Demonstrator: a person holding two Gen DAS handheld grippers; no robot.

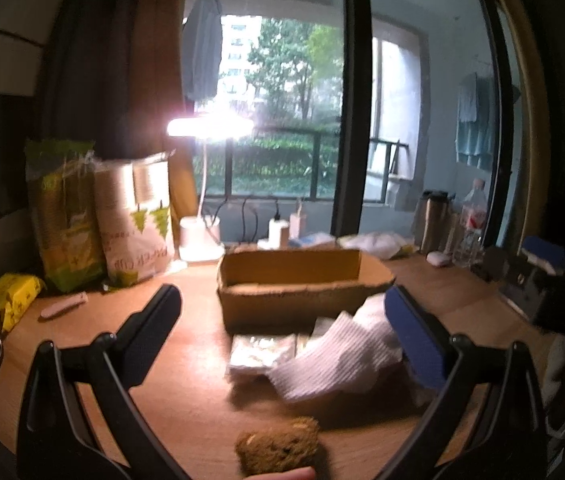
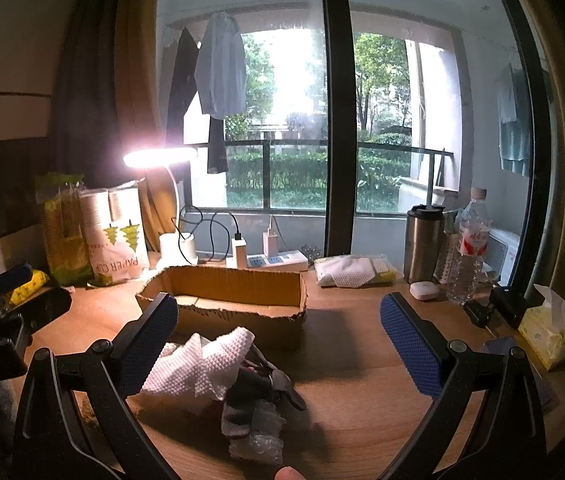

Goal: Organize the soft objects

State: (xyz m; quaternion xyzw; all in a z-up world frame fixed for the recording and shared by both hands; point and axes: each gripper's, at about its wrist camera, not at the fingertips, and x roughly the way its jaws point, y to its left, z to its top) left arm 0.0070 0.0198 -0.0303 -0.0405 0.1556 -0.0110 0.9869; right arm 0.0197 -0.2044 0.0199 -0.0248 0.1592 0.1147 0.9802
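Left wrist view first: my left gripper has its fingers spread wide with nothing between them, up above the wooden desk. Straight ahead sits the cardboard box, open at the top, nothing visible inside from here. Just in front of it lies the white textured cloth, crumpled and partly draped over a clear plastic packet. Closer to me, at the bottom edge, there's a brown fuzzy sponge on the desk, apart from the cloth. Off to the left, a green bag and a bag of paper cups stand side by side, with a yellow packet lying beside them. The lit desk lamp glares behind the box. My right gripper's body shows at the far right edge.

Now the right wrist view: my right gripper is likewise wide apart and holding nothing. The white textured cloth lies near my left-hand finger, touching a grey sock-like item that overlaps a piece of clear plastic. The cardboard box sits just behind that heap. Further back, a power strip, a steel tumbler, a water bottle, and on the right a tissue box.
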